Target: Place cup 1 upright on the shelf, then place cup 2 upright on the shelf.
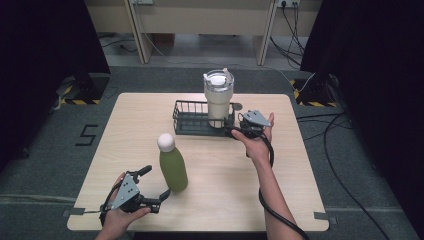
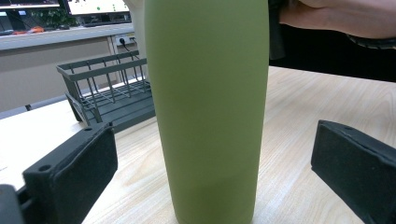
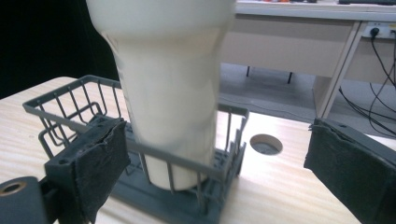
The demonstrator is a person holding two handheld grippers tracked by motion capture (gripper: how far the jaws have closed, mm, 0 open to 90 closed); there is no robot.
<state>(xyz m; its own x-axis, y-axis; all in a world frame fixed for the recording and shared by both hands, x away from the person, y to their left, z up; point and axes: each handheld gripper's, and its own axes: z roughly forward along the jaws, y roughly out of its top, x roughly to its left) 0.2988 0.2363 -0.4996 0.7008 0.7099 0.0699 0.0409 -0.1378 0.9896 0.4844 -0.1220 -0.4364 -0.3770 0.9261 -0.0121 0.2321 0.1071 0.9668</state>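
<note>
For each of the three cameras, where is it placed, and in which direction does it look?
High view: above the person's side, looking forward and down on the table; both forearms, left gripper and right gripper show.
Left gripper view: on the left gripper, looking along its open jaws at the green bottle; the other forearm shows behind.
Right gripper view: on the right gripper, looking along its open jaws at the cream tumbler standing in the wire basket.
Shared: the basket appears in all three.
</note>
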